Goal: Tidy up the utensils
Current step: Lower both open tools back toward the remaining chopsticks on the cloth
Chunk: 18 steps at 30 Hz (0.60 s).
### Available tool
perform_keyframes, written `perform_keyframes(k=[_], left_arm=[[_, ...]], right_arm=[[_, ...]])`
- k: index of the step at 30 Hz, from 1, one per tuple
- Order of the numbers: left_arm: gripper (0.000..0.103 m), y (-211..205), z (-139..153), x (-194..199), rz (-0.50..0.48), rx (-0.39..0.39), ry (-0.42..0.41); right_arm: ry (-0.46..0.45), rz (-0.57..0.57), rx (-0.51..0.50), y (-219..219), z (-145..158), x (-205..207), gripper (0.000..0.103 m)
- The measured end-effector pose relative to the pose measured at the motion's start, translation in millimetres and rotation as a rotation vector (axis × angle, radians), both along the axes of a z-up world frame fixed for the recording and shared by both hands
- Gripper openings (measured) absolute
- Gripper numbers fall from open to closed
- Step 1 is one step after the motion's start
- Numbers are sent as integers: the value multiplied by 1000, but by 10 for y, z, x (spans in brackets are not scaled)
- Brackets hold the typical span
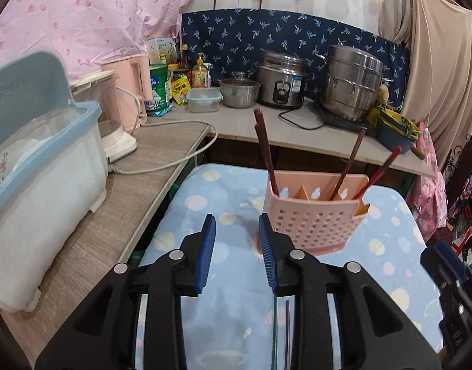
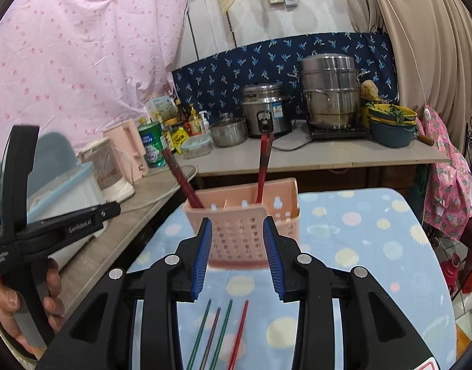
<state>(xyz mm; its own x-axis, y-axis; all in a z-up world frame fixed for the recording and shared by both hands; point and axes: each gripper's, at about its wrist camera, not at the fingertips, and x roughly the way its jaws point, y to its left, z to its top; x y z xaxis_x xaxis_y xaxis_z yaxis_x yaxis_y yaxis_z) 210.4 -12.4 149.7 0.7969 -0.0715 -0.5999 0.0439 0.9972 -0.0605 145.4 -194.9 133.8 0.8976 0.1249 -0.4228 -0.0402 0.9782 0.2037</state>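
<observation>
A pink perforated utensil holder [image 1: 313, 215] [image 2: 245, 215] stands on the blue dotted cloth [image 1: 229, 203] [image 2: 359, 246]. Several dark red chopsticks [image 1: 263, 141] [image 2: 263, 166] lean in its compartments. My left gripper [image 1: 236, 246] is open and empty, just left of the holder's near corner. My right gripper [image 2: 237, 252] is open and empty, its blue pads [image 2: 202, 256] level with the holder's front. Several loose chopsticks, green, brown and red [image 2: 223, 333], lie on the cloth under the right gripper; two thin ones [image 1: 280, 333] show under the left gripper.
A wooden side table [image 1: 112, 215] at left holds a white lidded dish box [image 1: 42, 178] and a blender [image 1: 112, 117]. The back counter [image 1: 297, 126] carries a rice cooker [image 1: 280, 80], steel pots [image 1: 353, 80], bottles and bowls. The left gripper's body and the hand holding it [image 2: 26, 246] show in the right wrist view.
</observation>
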Motion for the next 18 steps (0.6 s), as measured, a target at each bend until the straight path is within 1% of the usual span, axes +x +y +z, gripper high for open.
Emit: perform_keyframes(k=[6, 9, 18], left_arm=[[31, -4, -305, -212, -10, 10, 59], [31, -30, -418, -303, -12, 22, 75], [31, -59, -744, -589, -28, 44, 124]], right_arm=[[55, -1, -23, 139, -304, -274, 34], [77, -9, -25, 161, -440, -386, 34], [133, -29, -12, 157, -714, -609, 34]])
